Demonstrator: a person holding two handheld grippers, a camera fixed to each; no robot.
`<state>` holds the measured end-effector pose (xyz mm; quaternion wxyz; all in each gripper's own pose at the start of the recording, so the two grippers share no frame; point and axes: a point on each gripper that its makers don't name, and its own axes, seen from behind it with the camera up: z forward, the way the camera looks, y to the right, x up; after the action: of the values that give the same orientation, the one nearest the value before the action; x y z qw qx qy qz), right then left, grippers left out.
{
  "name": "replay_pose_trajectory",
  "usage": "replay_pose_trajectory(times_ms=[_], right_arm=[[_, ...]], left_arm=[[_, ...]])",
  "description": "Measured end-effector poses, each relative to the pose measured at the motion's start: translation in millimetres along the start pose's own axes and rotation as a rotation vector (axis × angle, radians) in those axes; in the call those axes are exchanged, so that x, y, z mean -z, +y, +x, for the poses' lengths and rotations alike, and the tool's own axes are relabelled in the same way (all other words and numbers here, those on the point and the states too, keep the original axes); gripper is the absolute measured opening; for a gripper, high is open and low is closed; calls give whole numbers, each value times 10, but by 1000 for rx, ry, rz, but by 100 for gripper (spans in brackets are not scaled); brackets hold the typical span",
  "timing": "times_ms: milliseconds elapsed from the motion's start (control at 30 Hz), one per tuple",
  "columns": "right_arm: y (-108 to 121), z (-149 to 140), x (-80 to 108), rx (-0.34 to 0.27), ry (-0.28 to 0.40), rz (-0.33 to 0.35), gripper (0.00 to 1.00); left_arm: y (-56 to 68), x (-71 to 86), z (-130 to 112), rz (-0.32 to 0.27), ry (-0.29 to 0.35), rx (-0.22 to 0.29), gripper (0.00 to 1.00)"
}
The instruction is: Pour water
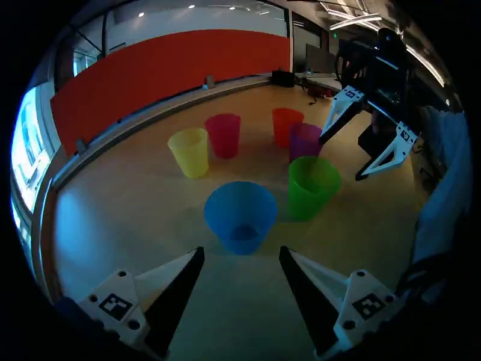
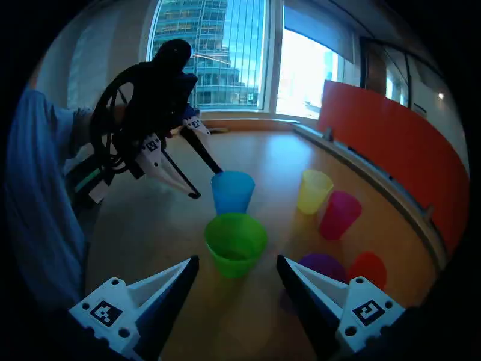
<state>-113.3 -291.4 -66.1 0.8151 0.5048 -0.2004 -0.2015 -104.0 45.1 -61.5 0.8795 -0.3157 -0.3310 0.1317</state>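
The left gripper (image 1: 240,249) has its jaws released and empty. The blue cup (image 1: 240,216) stands upright on the counter (image 1: 120,210) just ahead of the gap between them. The right gripper (image 2: 236,260) also has its jaws spread, holding nothing, and the green cup (image 2: 235,243) stands upright just ahead of them. The green cup is just beside the blue one. Farther out stand the yellow cup (image 1: 189,151), pink cup (image 1: 223,135), orange cup (image 1: 287,126) and purple cup (image 1: 305,141), all upright, the purple close in front of the orange. Whether any cup holds water cannot be told. A blue sleeve (image 2: 36,210) shows behind the left gripper in the right gripper view.
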Motion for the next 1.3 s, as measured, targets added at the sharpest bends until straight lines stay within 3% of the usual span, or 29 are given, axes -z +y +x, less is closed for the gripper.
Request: replay_pose_trajectory(times_ms=[433,733,933,1300], right_arm=[[57,-26,291,-37,46,-86,100],[257,-122,545,-119,101,-205,100],[460,-208,752,-188,140,-300,100],[863,-192,1145,-262,237,-498,100]], left_arm=[[-12,153,-19,62,21,28,93],[-90,252,6,134,79,81,93],[-164,336,65,191,143,116,93],[-431,505,301,314,302,169,92]])
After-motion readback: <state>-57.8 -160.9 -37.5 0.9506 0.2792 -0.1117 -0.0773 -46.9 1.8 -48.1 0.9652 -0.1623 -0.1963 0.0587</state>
